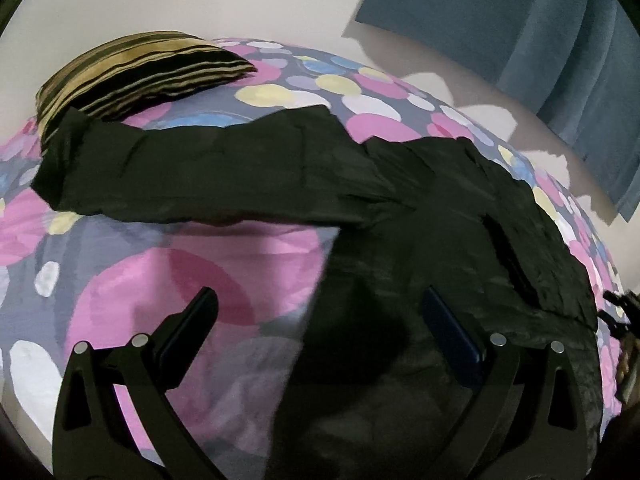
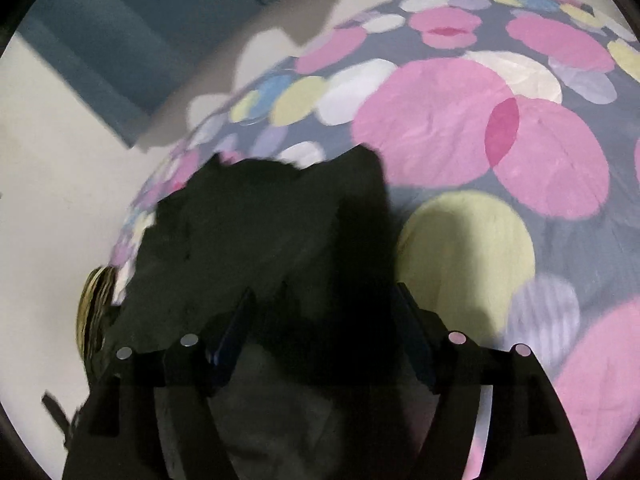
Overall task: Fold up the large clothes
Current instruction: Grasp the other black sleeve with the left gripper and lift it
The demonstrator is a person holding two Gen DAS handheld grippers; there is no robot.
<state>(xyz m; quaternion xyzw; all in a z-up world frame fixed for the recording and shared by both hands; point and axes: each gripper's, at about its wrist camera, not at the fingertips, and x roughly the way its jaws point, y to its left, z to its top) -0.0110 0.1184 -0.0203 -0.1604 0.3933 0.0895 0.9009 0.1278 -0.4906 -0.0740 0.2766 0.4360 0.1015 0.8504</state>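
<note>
A large black garment [image 1: 280, 172] lies spread on a bed with a pink, yellow and grey circle-patterned cover [image 1: 168, 280]. One long part stretches left toward a striped pillow, and its body runs down the right. My left gripper [image 1: 320, 308] is open above the garment's near edge, one finger over the cover and one over the cloth. In the right wrist view the garment [image 2: 248, 232] lies bunched ahead and under my right gripper [image 2: 324, 300], which is open with both fingers over the dark cloth. The bed cover [image 2: 460, 140] fills the right.
A gold and black striped pillow [image 1: 140, 76] lies at the far left of the bed; it also shows in the right wrist view [image 2: 94, 312]. Blue curtains [image 1: 560, 60] hang beyond the bed's far side against a pale wall. The other gripper's edge shows at right [image 1: 624, 320].
</note>
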